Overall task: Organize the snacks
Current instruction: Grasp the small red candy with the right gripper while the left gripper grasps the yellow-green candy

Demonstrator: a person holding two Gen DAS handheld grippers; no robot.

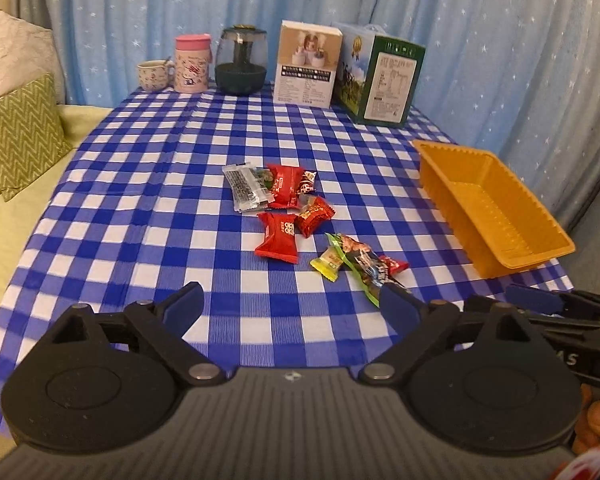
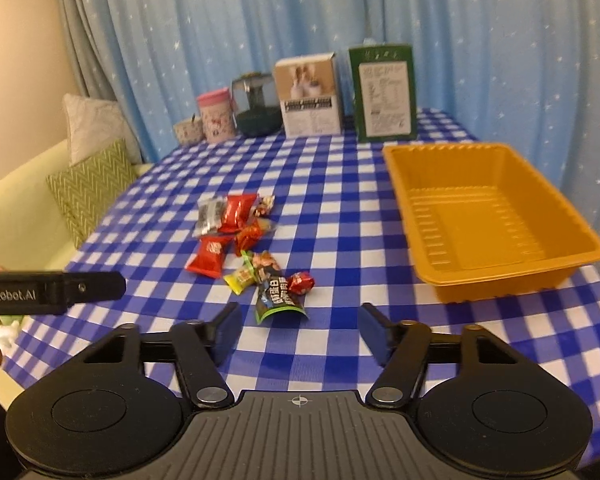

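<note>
Several wrapped snacks lie in a loose pile mid-table on the blue checked cloth, also in the right wrist view: red packets, a grey sachet, a yellow candy and a dark green-edged packet. An orange tray stands empty at the right edge; it shows in the right wrist view. My left gripper is open and empty, short of the pile. My right gripper is open and empty, just before the dark packet.
Along the back stand a mug, a pink canister, a dark glass jar, a white box and a green box. A sofa with cushions is left of the table. A starry curtain hangs behind.
</note>
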